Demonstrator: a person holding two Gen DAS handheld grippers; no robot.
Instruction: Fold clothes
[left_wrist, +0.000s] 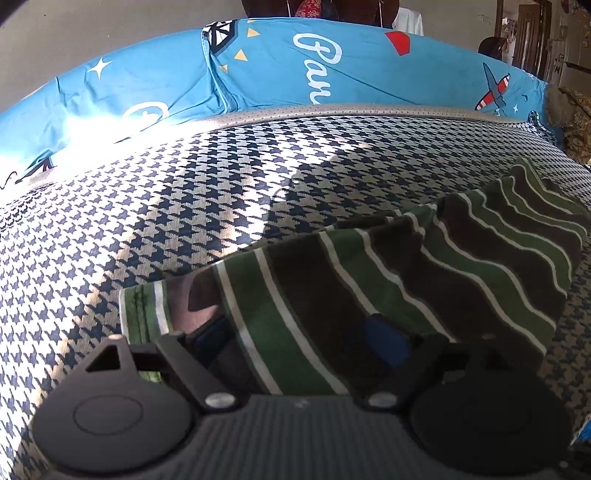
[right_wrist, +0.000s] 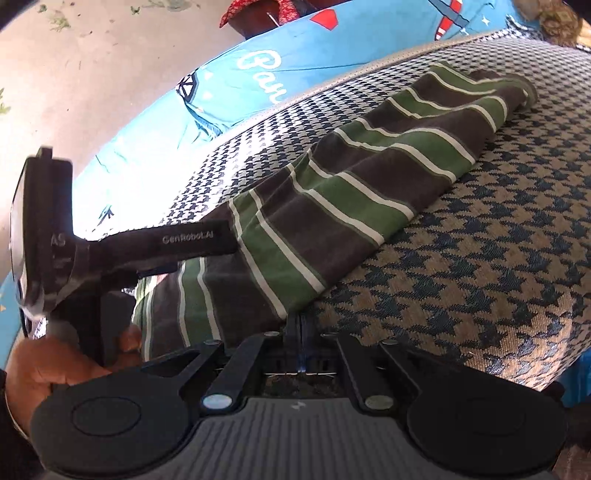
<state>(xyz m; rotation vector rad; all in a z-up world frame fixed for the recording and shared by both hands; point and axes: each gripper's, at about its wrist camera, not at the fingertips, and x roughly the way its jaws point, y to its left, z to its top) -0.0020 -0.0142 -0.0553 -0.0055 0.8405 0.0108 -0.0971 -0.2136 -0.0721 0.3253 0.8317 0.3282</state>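
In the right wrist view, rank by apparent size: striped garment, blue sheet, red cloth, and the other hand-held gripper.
1. Striped garment
2. Blue sheet; close to the garment, so unsure
3. Left hand-held gripper; enlarged by nearness
4. Red cloth, mostly cut off

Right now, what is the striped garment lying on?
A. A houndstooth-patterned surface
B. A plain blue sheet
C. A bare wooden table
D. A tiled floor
A: the striped garment lies across the houndstooth-patterned surface, with the right hand-held gripper closed on its near edge and the left hand-held gripper at its near end.
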